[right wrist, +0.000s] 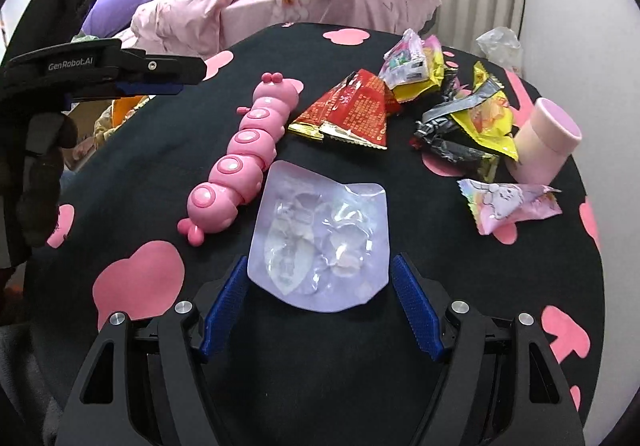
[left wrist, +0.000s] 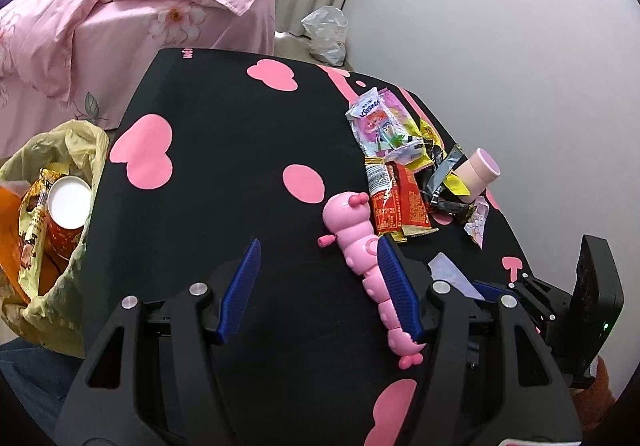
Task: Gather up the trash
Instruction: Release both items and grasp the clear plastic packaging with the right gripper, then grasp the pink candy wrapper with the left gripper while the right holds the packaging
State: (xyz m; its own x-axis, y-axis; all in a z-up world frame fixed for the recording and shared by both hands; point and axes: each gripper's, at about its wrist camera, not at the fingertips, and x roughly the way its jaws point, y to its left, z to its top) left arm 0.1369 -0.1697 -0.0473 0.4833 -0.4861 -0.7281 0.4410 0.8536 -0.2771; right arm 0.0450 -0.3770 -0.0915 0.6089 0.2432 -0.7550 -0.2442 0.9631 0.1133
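We see the blister pack (right wrist: 320, 246): a clear, crumpled pale-lilac tray lying flat on the table (right wrist: 168, 150), just beside the pink caterpillar (right wrist: 240, 162), toward the near edge. Our right gripper (right wrist: 320, 278) stands wide, its fingers (right wrist: 416, 310) flanking the pack's near end without gripping it. Our left gripper (left wrist: 318, 282) is wide and empty. The wrappers (right wrist: 348, 110) crowd the far right edge; bare cloth stays free on the left. The bag (left wrist: 52, 206) hangs off the left edge.
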